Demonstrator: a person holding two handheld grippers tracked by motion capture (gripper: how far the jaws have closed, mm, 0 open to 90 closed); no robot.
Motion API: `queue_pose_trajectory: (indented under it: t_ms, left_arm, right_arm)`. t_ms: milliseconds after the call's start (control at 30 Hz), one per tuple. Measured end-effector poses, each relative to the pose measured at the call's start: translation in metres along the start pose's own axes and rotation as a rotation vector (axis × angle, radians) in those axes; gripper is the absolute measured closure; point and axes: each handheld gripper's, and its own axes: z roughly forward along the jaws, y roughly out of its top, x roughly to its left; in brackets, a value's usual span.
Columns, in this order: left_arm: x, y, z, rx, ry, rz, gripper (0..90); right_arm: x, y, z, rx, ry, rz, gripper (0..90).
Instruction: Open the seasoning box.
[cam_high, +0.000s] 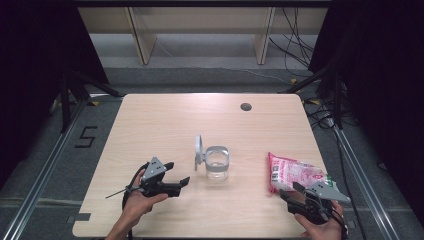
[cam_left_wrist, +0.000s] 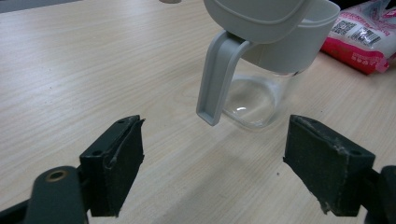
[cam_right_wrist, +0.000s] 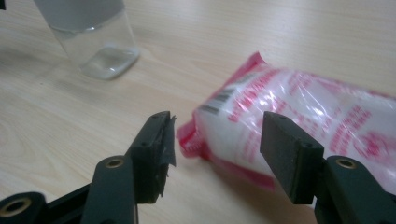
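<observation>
On pink bag near right claw: barcode; print unreadable.

Clear jar stands upright mid-table, grey lid flipped open to its left. Pink-and-white bag lies flat near the right edge, sealed.

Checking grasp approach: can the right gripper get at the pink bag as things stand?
Probably yes. The right gripper is open, the pink bag lies just beyond its jaws, nothing between.
</observation>
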Motion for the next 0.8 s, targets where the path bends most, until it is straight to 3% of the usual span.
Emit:
queue_pose_trajectory:
  t_ms: [67, 133, 267, 300, 333, 367, 400, 433, 500, 533, 567, 600, 633, 700, 767, 800]
  left_arm:
    - [0.000, -0.001, 0.001, 0.000, -0.001, -0.008, 18.9]
    - [0.000, -0.001, 0.001, 0.003, -0.007, -0.003, 19.0]
    - [0.000, -0.002, 0.001, 0.010, 0.003, -0.003, 19.2]
    - [0.000, -0.002, 0.001, 0.010, 0.003, -0.002, 19.2]
    - [0.000, -0.002, 0.001, 0.010, 0.001, -0.002, 19.2]
    - [0.000, -0.002, 0.001, 0.009, 0.001, -0.001, 19.2]
    - [0.000, -0.002, 0.001, 0.010, 0.004, -0.001, 19.3]
    - [0.001, -0.002, 0.002, 0.011, 0.000, -0.002, 19.3]
    - [0.001, -0.003, 0.001, 0.011, 0.006, 0.000, 19.4]
    - [0.001, -0.003, 0.001, 0.010, 0.004, -0.001, 19.4]
    - [0.001, -0.003, 0.001, 0.010, 0.007, -0.006, 19.4]
    - [0.002, -0.003, 0.002, 0.012, 0.001, -0.003, 19.4]
    - [0.002, -0.003, 0.002, 0.014, 0.005, -0.004, 19.4]
    - [0.001, -0.004, 0.002, 0.006, 0.007, -0.009, 19.5]
    - [0.001, -0.004, 0.002, 0.016, 0.009, -0.003, 19.5]
    - [0.001, -0.004, 0.003, 0.016, 0.005, -0.004, 19.5]
  right_arm:
    - [-0.006, -0.004, -0.004, 0.002, -0.015, -0.017, 43.1]
    - [-0.005, -0.009, -0.006, 0.021, -0.033, 0.054, 43.0]
    - [-0.015, -0.015, -0.010, 0.013, -0.067, 0.044, 42.7]
    - [-0.012, -0.017, -0.013, 0.045, -0.071, 0.097, 42.7]
    - [-0.014, -0.018, -0.012, 0.028, -0.074, 0.094, 43.0]
    - [-0.019, -0.020, -0.012, 0.024, -0.081, 0.062, 43.3]
    - [-0.015, -0.020, -0.017, 0.052, -0.079, 0.130, 43.4]
    - [-0.020, -0.021, -0.016, 0.035, -0.072, 0.093, 43.6]
    - [-0.018, -0.023, -0.020, 0.039, -0.090, 0.141, 43.6]
    - [-0.022, -0.024, -0.021, 0.029, -0.094, 0.104, 43.6]
    - [-0.021, -0.025, -0.022, 0.034, -0.096, 0.123, 43.4]
    - [-0.023, -0.026, -0.022, 0.033, -0.090, 0.111, 43.2]
    - [-0.020, -0.028, -0.023, 0.043, -0.096, 0.146, 43.3]
    - [-0.022, -0.029, -0.027, 0.042, -0.100, 0.134, 43.6]
    - [-0.022, -0.031, -0.027, 0.066, -0.100, 0.159, 43.7]
    - [-0.026, -0.032, -0.026, 0.058, -0.101, 0.106, 43.9]
